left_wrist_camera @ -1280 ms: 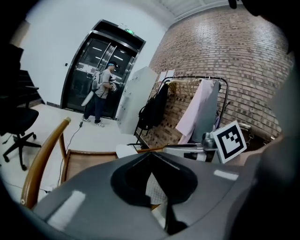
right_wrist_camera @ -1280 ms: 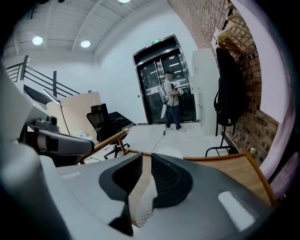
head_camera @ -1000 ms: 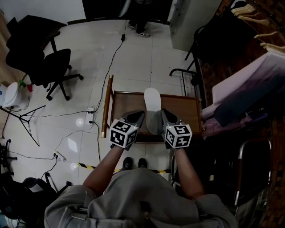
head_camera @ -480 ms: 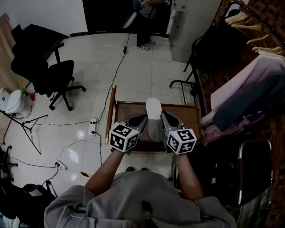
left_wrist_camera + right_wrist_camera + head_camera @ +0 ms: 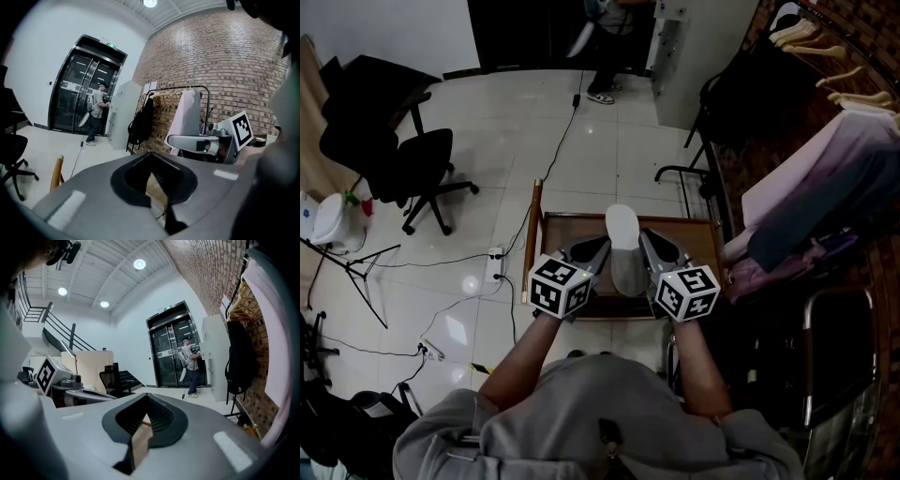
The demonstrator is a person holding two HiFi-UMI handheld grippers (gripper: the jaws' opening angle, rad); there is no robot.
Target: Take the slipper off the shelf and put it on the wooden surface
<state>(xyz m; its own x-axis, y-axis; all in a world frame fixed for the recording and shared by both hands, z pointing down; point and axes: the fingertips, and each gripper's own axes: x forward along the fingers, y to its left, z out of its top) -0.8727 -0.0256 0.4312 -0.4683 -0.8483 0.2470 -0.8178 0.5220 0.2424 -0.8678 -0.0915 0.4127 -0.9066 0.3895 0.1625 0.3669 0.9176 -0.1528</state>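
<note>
One slipper (image 5: 622,234) sits between two grippers over the wooden surface (image 5: 698,240). Its heel end is hidden behind them and its toe pokes past the far edge. Resting or lifted? Can't tell. The left gripper (image 5: 592,250) and right gripper (image 5: 652,247) flank it, apparently touching, each with jaw tips pressed together and nothing pinched. The left gripper view catches a pale meshy sliver below its jaws, the right gripper view only bare wood. One person (image 5: 190,367) stands at the glass doors, cut off at the head view's top.

Hanging clothes (image 5: 811,197) crowd the wooden surface (image 5: 698,234) from the right.
</note>
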